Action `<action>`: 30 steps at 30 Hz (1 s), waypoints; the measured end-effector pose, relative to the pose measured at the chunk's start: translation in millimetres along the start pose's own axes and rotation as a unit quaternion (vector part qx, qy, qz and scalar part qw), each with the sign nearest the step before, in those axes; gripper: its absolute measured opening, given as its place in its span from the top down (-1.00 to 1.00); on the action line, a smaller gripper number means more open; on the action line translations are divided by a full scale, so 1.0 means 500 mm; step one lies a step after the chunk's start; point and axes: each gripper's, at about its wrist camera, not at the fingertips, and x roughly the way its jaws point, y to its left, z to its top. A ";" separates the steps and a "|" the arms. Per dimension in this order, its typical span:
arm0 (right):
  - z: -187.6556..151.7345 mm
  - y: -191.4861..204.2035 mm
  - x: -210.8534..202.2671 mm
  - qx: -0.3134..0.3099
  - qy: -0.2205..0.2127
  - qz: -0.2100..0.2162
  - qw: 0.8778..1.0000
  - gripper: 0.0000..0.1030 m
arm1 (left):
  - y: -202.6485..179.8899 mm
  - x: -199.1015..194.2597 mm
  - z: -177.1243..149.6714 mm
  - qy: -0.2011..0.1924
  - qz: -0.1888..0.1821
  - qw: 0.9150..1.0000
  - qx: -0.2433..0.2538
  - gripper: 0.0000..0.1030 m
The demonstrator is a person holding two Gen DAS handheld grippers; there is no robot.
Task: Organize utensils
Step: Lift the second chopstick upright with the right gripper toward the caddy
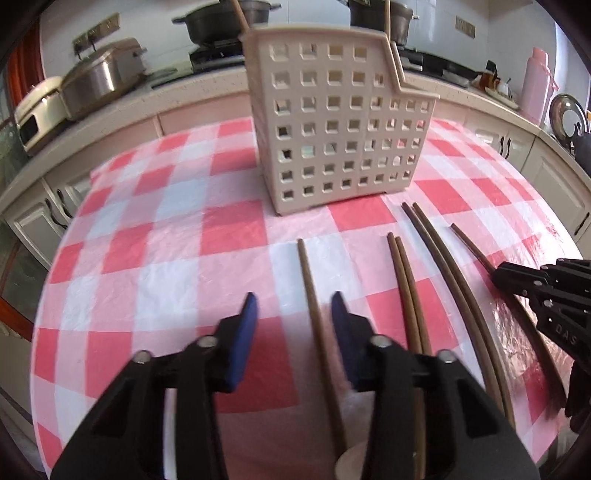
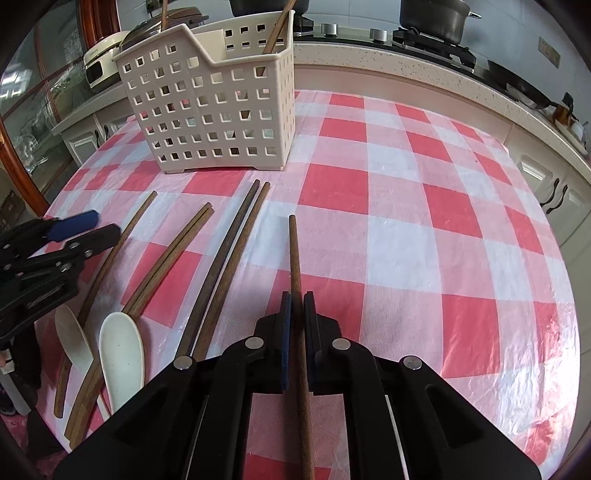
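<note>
On right tongs (image 1: pixel 496 275) — "DAS" lettering, clamped on chopstick (image 2: pixel 295 258)

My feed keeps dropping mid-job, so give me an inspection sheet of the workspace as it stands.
Surface: table under a red-and-white checked plastic cloth.
Job's things: beige slotted holder upright, chopsticks already in it; six loose chopsticks on the cloth; two white spoons at the near edge.
Clutter: nothing seen.
Grippers: right gripper shut on a single chopstick; left gripper open, fingers either side of the leftmost chopstick, not pressing it.
Cables: nothing seen.
Surroundings: kitchen counter behind, stove with pots, rice cooker, pink flask.
</note>
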 end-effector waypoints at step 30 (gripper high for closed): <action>0.007 -0.019 -0.080 0.036 -0.076 0.006 0.996 0.89 | 0.061 -0.071 -0.025 -0.043 -0.001 0.999 -0.033 0.88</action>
